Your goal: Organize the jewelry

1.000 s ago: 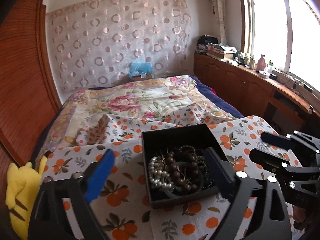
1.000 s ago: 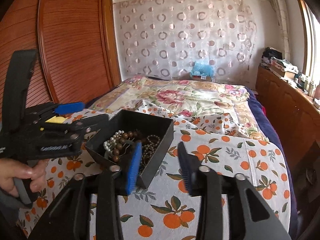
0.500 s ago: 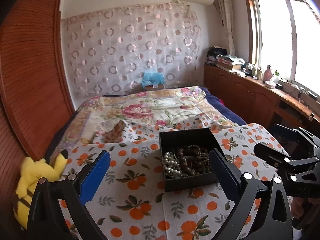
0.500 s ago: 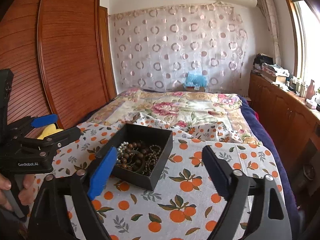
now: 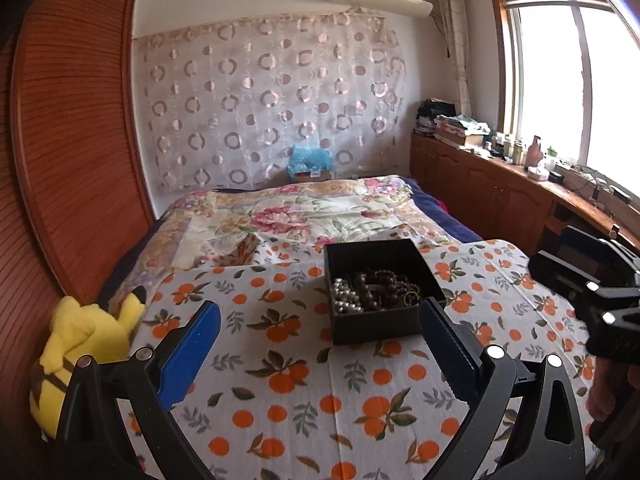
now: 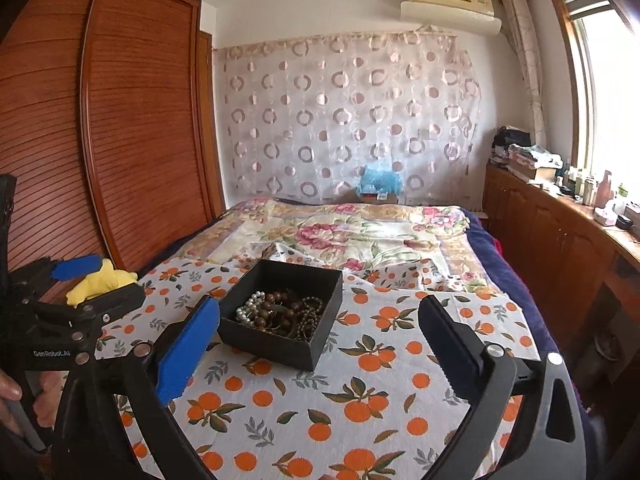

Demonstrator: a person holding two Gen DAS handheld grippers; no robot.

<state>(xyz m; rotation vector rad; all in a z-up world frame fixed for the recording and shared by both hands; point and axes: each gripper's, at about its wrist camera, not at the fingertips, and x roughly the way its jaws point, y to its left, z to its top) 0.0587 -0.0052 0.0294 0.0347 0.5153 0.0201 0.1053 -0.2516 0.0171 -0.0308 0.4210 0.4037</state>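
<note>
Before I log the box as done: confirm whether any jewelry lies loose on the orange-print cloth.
No: the beads all sit inside the black box; the orange-print cloth around it is bare.

A bed (image 5: 304,216) with a floral quilt stands between a slatted wooden wardrobe (image 6: 136,128) and low cabinets (image 5: 492,192). Daylight enters a window (image 5: 572,80); a circle-patterned curtain (image 6: 348,116) covers the far wall.

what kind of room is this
Most likely a home bedroom: a bed with a floral quilt, a wooden wardrobe beside it, and an air conditioner high on the wall.
</note>
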